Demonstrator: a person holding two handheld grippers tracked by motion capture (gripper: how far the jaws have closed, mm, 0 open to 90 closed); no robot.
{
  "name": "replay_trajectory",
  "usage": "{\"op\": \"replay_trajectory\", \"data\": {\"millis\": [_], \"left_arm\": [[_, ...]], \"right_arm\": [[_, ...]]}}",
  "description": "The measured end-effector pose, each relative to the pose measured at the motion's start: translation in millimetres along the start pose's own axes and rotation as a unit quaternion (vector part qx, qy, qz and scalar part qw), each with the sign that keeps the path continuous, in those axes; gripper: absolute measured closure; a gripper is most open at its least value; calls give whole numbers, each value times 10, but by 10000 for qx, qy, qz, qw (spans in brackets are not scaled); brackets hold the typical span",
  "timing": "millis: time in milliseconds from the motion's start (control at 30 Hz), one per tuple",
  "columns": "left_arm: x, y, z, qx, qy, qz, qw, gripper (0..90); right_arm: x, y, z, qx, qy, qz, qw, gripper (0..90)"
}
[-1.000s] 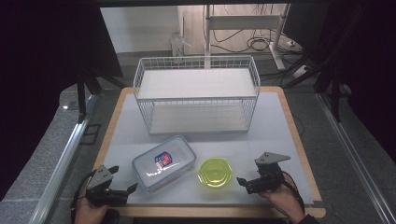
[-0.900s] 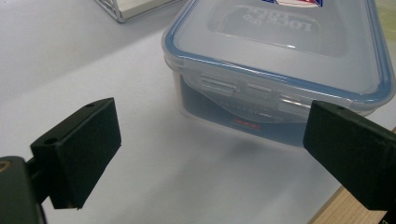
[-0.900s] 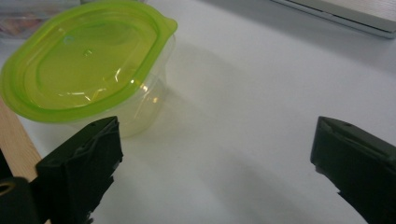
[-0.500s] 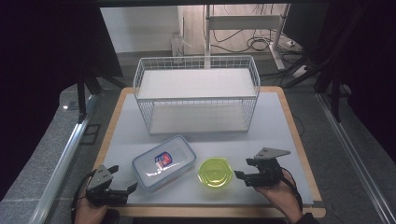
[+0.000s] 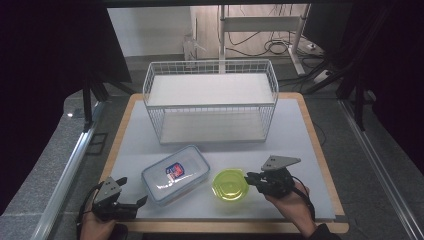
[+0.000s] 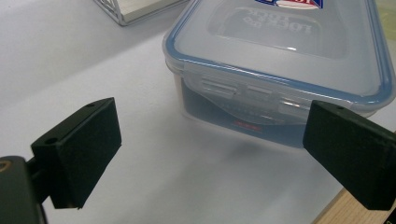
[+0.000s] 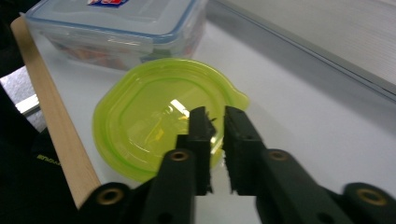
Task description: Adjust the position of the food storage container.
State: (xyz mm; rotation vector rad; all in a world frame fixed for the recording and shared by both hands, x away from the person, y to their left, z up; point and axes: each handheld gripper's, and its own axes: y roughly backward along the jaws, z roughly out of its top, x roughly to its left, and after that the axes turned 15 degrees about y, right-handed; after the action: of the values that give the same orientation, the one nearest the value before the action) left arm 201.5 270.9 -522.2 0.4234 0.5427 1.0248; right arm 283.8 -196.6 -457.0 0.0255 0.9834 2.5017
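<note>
flanking box [image 5: 175, 174] and green lid [image 5: 229, 184] | left hand-held gripper [image 5: 131, 204] spread | right hand-held gripper [image 5: 251, 178] nearly pressed together

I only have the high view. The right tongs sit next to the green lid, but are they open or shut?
Observer: In the right gripper view the right tongs are nearly shut, with a thin gap and nothing between the jaws, tips hanging over the green lid.
Operator: And the left tongs?
Observer: The left tongs are wide open and aimed at the short end of the clear container, not touching it.
Operator: Is that container latched on that end?
Observer: The left gripper view shows the end clip folded down against the wall, and the blue-rimmed lid sits flat on top.
</note>
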Motion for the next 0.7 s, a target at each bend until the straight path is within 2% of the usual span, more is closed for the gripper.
{"op": "replay_trajectory", "data": {"millis": [33, 200, 533, 700], "left_arm": [[0, -2, 0, 5, -2, 7, 10000, 44], [-1, -4, -1, 17, -7, 7, 10000, 45], [-1, -12, 1, 25, -2, 28, 10000, 46], [1, -8, 3, 8, 11, 28, 10000, 47]], "right_arm": [[17, -40, 39, -5, 75, 68, 9999, 897], [69, -161, 137, 12, 247, 210, 9995, 900], [138, -378, 266, 15, 348, 402, 9986, 900], [210, -522, 365, -14, 436, 602, 9972, 900]]}}
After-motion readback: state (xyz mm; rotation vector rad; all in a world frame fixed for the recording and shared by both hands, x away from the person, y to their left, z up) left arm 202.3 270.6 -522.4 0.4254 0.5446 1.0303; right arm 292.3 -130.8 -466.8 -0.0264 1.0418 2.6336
